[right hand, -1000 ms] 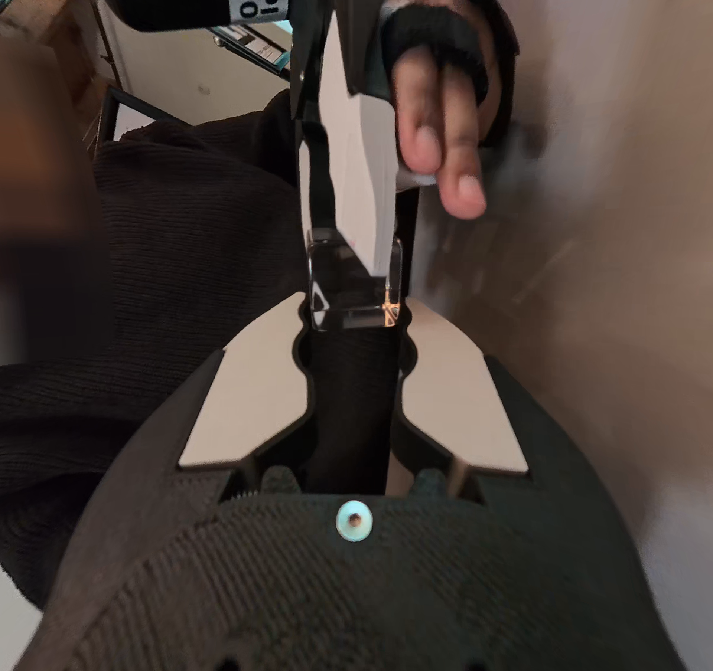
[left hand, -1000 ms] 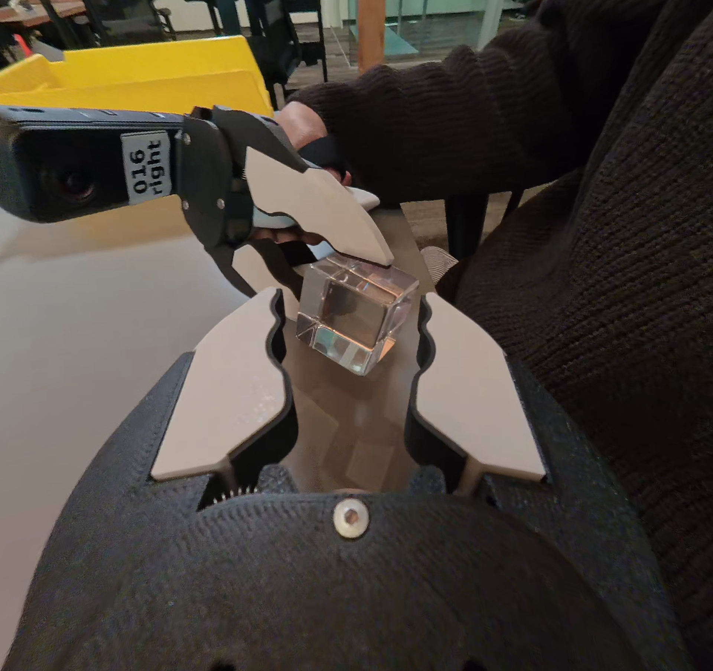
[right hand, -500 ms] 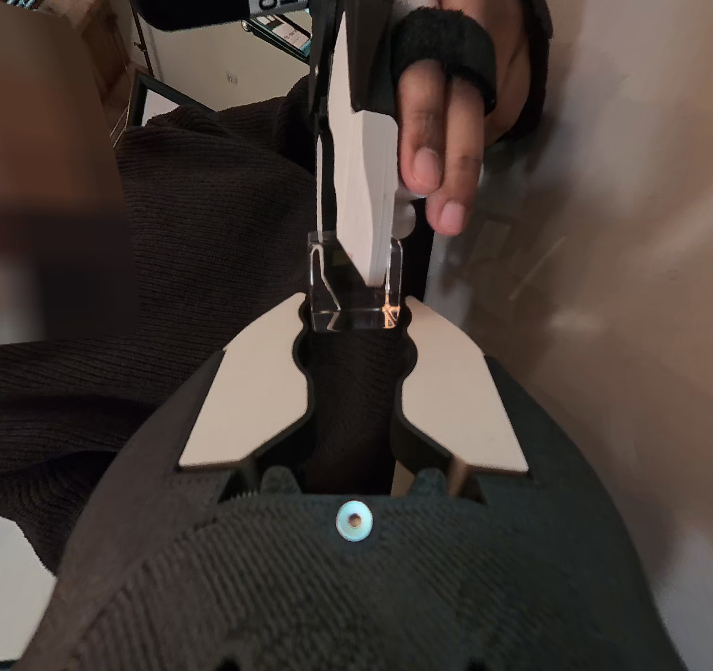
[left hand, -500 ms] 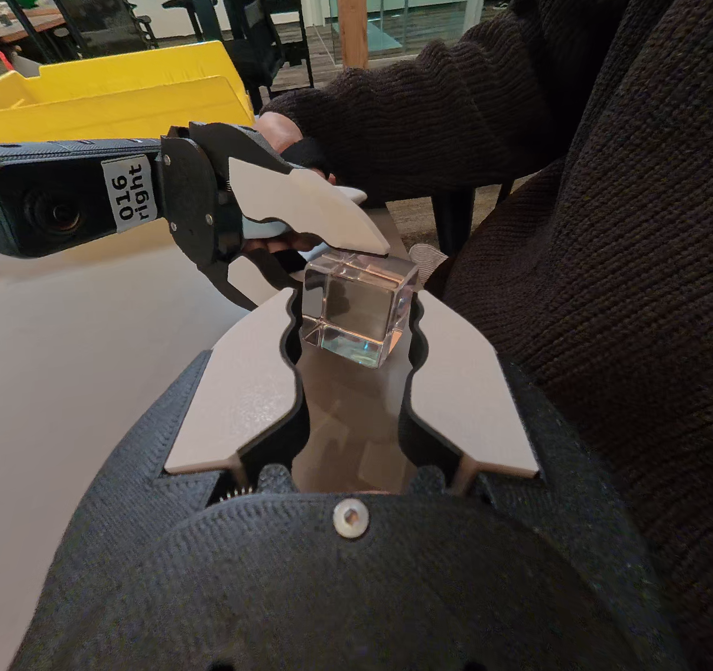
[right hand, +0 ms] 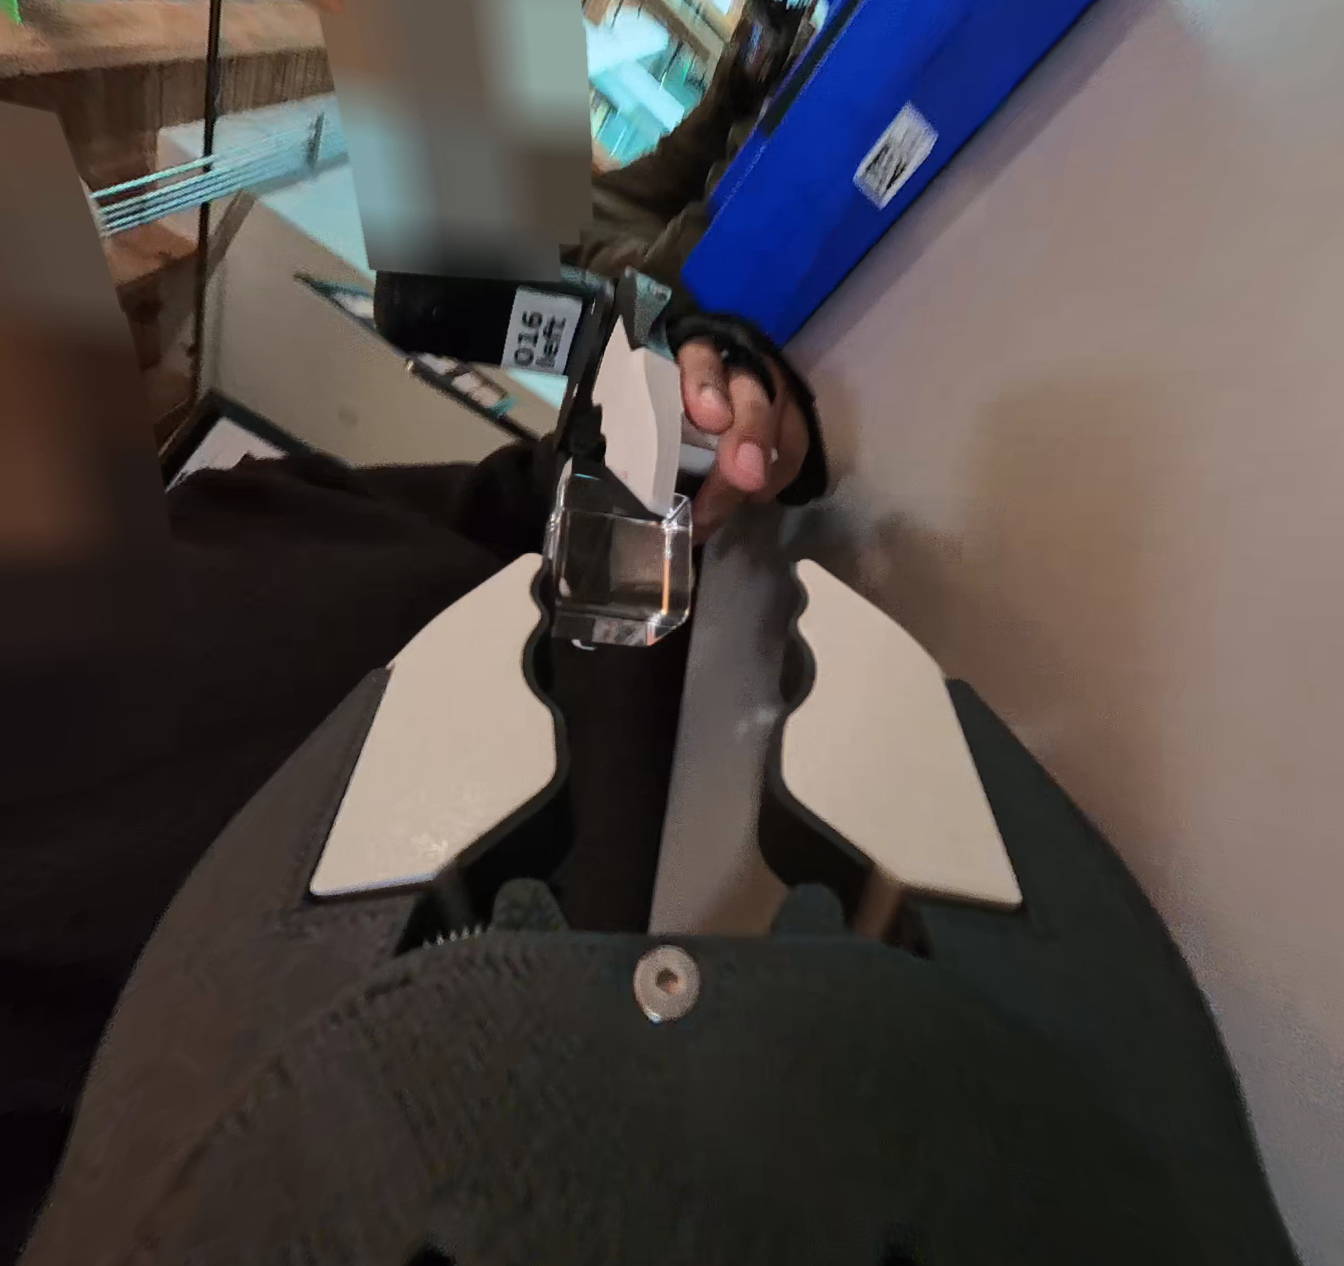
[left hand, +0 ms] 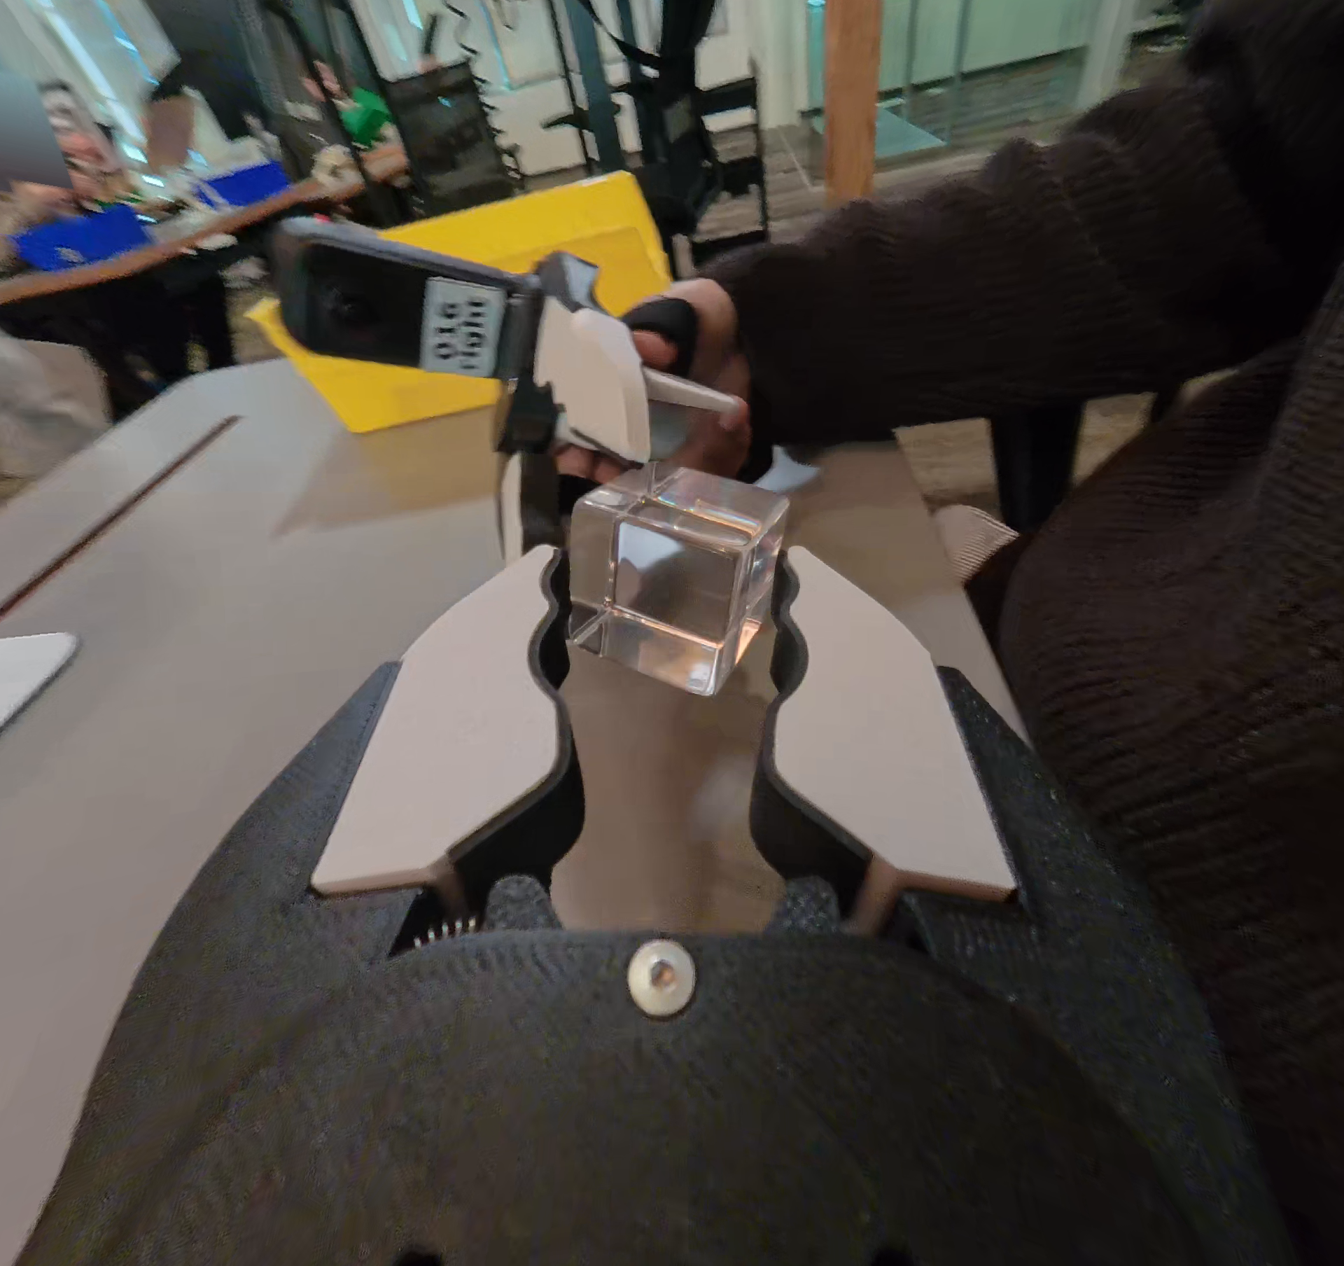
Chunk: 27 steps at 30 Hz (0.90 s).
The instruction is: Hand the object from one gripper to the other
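A clear glass cube (left hand: 676,576) sits between the tips of my left gripper (left hand: 665,569), which is shut on it and holds it above the table. In the left wrist view the right gripper's pale finger (left hand: 604,394) hovers just above the cube's far top edge, apart from it. In the right wrist view the cube (right hand: 618,562) lies near the left tip of my right gripper (right hand: 669,569). That gripper's jaws stand wide open, with a gap to the right tip. The left gripper's finger (right hand: 647,423) presses on the cube from behind, held by a gloved hand (right hand: 734,423).
A yellow bin (left hand: 509,242) stands on the beige table (left hand: 218,576) behind the grippers. A blue bin (right hand: 873,125) is on the table in the right wrist view. The person's dark sweater (left hand: 1164,649) fills the right side. A white flat object (left hand: 29,663) lies at the left edge. The tips of both grippers are at nearly the same place.
The left gripper closed on the cube. The right gripper then opened, let go and drew back. Both grippers have tilted, so more of the room shows.
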Motion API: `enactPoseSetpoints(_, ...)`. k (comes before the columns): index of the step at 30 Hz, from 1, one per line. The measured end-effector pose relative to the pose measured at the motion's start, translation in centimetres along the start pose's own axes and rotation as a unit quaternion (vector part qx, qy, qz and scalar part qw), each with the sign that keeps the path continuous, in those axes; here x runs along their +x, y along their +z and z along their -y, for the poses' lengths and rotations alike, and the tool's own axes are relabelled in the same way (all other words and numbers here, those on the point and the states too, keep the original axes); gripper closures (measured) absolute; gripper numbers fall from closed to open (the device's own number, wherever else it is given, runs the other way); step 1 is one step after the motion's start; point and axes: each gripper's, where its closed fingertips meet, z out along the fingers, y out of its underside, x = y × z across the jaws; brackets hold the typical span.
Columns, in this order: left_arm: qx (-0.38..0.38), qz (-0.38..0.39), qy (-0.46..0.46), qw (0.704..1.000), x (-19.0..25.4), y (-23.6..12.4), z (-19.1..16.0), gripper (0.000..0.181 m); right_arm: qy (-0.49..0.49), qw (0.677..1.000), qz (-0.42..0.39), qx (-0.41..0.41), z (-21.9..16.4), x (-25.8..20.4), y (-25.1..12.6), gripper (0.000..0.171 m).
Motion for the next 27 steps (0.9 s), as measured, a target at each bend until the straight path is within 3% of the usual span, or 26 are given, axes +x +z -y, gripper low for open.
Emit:
enactPoseSetpoints(1, 0.006, 0.026, 0.005, 1.000, -0.9, -0.2, 0.2, 0.127, -0.017, 0.999, -0.019, 0.026, 0.9, 0.3, -0.4, 0.108)
enactPoseSetpoints(11, -0.008, 0.290, 0.122, 0.949, -7.8, -3.3, 1.0, 0.127, -0.158, 0.940, -0.215, 0.212, 7.0, 1.9, -4.5, 0.103)
enactPoseSetpoints(19, -0.095, 0.341, 0.149, 0.923, -9.2, -3.3, -0.9, 0.127, -0.217, 0.914, -0.302, 0.161, 5.7, 1.6, -0.1, 0.103)
enactPoseSetpoints(27, -0.193, 0.357, 0.221, 0.887, -8.7, -2.3, -2.4, 0.127, -0.144, 0.926, -0.307, 0.165, 4.6, 2.4, 1.5, 0.105)
